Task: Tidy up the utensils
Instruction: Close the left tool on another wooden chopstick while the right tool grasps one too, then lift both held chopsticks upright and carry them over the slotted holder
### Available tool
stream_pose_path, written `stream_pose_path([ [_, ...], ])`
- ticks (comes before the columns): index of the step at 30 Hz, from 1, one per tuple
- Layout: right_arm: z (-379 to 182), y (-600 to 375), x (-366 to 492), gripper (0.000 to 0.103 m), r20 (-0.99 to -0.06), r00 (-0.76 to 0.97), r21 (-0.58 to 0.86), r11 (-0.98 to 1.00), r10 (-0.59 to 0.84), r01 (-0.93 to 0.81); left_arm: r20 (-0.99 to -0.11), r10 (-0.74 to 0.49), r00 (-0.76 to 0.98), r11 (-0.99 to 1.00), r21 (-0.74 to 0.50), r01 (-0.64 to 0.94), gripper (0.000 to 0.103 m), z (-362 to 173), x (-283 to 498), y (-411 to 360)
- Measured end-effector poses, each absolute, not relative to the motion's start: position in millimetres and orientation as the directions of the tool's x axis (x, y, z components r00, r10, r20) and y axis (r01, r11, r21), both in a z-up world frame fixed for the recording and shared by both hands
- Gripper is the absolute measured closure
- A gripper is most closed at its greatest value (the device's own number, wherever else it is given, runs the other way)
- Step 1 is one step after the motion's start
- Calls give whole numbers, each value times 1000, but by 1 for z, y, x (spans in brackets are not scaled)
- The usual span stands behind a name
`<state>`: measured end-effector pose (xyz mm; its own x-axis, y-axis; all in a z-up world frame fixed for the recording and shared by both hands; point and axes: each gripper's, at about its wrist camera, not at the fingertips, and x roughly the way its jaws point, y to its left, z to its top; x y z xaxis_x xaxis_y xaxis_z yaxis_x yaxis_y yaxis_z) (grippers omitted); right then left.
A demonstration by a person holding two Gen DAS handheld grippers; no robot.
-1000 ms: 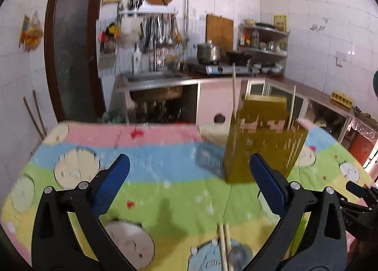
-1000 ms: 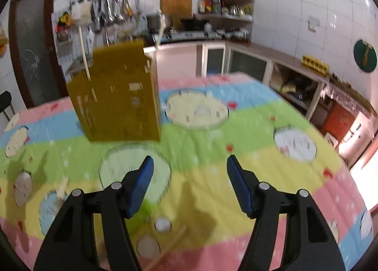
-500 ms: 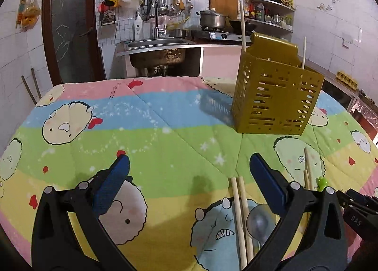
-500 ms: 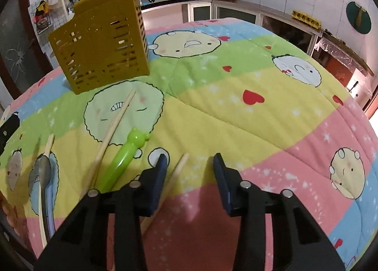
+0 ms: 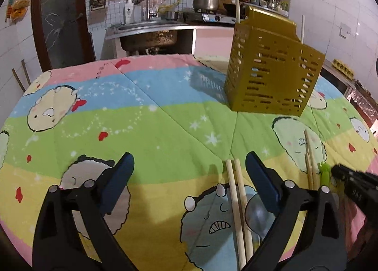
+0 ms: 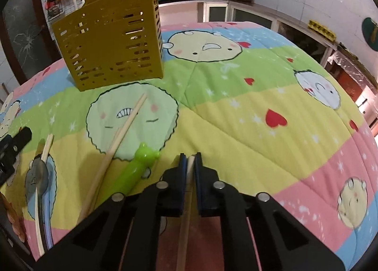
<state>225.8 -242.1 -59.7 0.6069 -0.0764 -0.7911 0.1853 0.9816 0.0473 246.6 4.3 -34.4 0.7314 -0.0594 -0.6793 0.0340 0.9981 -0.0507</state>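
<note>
Between right tool (image 6: 191, 161) pads, chopstick (image 6: 186, 202).

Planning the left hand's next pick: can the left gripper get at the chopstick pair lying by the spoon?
Probably yes: the left gripper is open, and the chopstick pair lies uncovered beside its right finger.

Utensil holder (image 6: 111, 41): mustard-yellow, slotted, upright toward the desk's far edge, two chopsticks standing inside. Flat nearer the front edge: chopstick pair (image 5: 238, 202), metal spoon (image 5: 256, 212), second pair (image 6: 122, 129), green frog-handled utensil (image 6: 137, 167)—type unclear. One chopstick (image 6: 187, 190) clamped in a gripper.
</note>
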Motion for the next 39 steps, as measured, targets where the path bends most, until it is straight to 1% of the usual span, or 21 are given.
stream_pose_path([
  [5, -62, -250, 236, 95, -779, 625, 79, 983, -42, 165, -696, -67, 715, 998, -47, 48, 13, -40, 250, 1],
  [8, -65, -249, 235, 95, -765, 643, 77, 984, -46, 162, -712, -61, 700, 998, -32, 55, 14, -44, 252, -2],
  [9, -65, -248, 234, 95, -760, 647, 69, 985, -53, 161, -723, -50, 690, 998, -21, 51, 15, -47, 253, -3],
  [11, -65, -247, 234, 95, -757, 651, 68, 985, -53, 159, -740, -47, 671, 998, -14, 54, 21, -51, 255, -5],
  [15, -66, -252, 232, 95, -752, 658, 101, 982, -29, 159, -760, -37, 649, 998, -1, 56, 23, -56, 255, -6],
  [18, -66, -251, 231, 95, -750, 660, 96, 983, -33, 158, -772, -34, 635, 997, 13, 70, 24, -59, 254, -8],
  [22, -67, -249, 231, 95, -751, 659, 77, 984, -48, 159, -777, -25, 630, 995, 39, 88, 30, -60, 253, -15],
  [24, -67, -248, 232, 95, -752, 657, 70, 985, -54, 160, -780, -30, 625, 994, 44, 102, 37, -60, 254, -19],
  [26, -66, -246, 232, 95, -755, 653, 60, 985, -61, 161, -783, -46, 621, 992, 39, 123, 54, -59, 256, -24],
  [27, -66, -246, 232, 95, -756, 652, 56, 985, -63, 160, -784, -51, 618, 990, 40, 133, 58, -58, 256, -28],
  [29, -66, -246, 231, 95, -758, 650, 56, 986, -63, 160, -786, -49, 616, 988, 51, 145, 72, -57, 257, -34],
  [30, -66, -246, 231, 95, -759, 648, 56, 986, -61, 159, -788, -50, 614, 986, 57, 154, 76, -56, 257, -38],
  [31, -66, -247, 230, 95, -759, 648, 58, 986, -60, 159, -792, -61, 608, 985, 49, 164, 84, -56, 257, -40],
  [32, -66, -247, 230, 95, -760, 647, 60, 986, -57, 158, -794, -66, 604, 986, 43, 164, 88, -55, 256, -40],
  [35, -66, -247, 229, 95, -762, 645, 59, 986, -57, 156, -801, -75, 594, 988, 21, 153, 92, -55, 258, -40],
  [39, -67, -246, 231, 95, -763, 644, 61, 986, -55, 156, -806, -97, 584, 990, -17, 142, 96, -56, 265, -38],
])
